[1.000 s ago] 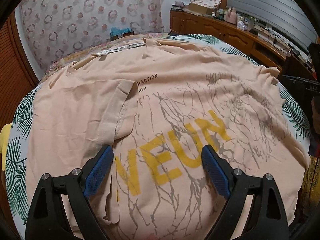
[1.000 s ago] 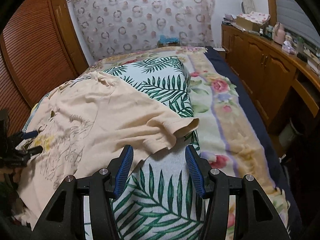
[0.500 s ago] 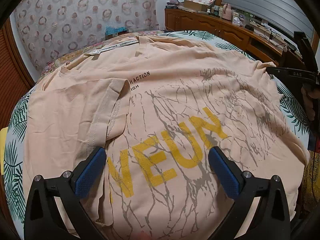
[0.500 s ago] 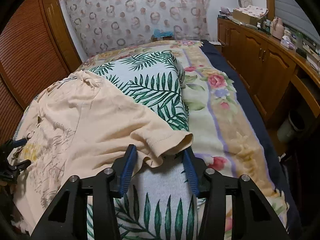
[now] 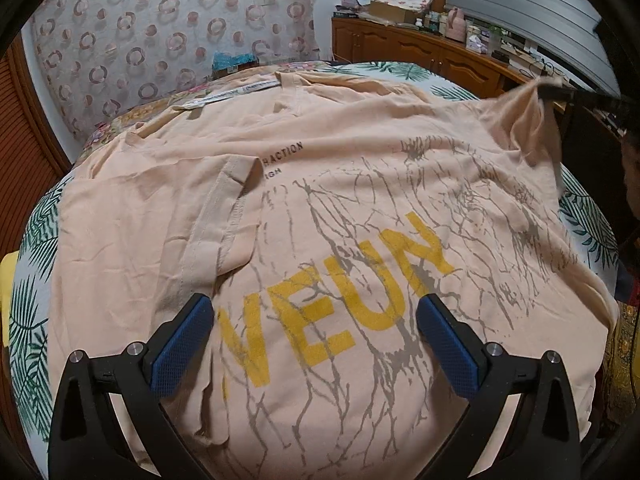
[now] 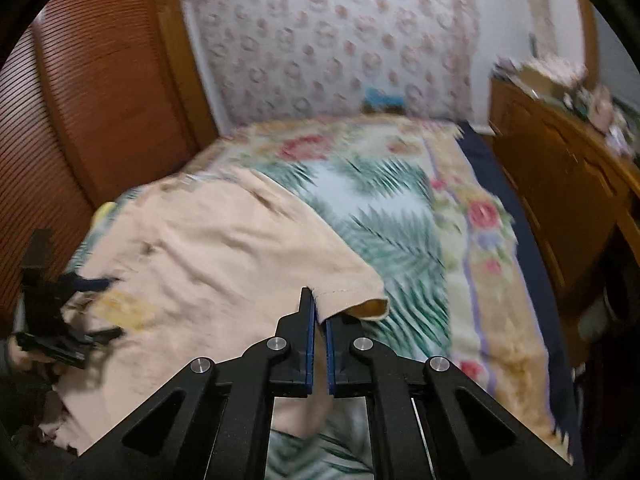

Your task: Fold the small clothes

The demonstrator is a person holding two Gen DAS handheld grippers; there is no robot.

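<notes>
The peach T-shirt (image 5: 360, 208) lies spread on the bed (image 6: 400, 208), its left sleeve already folded in. Your right tool (image 6: 319, 312) pinches the right sleeve (image 6: 352, 296) hem; your left tool (image 5: 316, 332) hangs spread above the print. Carry the sleeve leftward, low and level, keeping the fold edge straight.

Bed (image 6: 492, 280) under a floral cover, palm-leaf blanket (image 6: 392, 232) over it, peach T-shirt (image 5: 320, 208) on top.
</notes>
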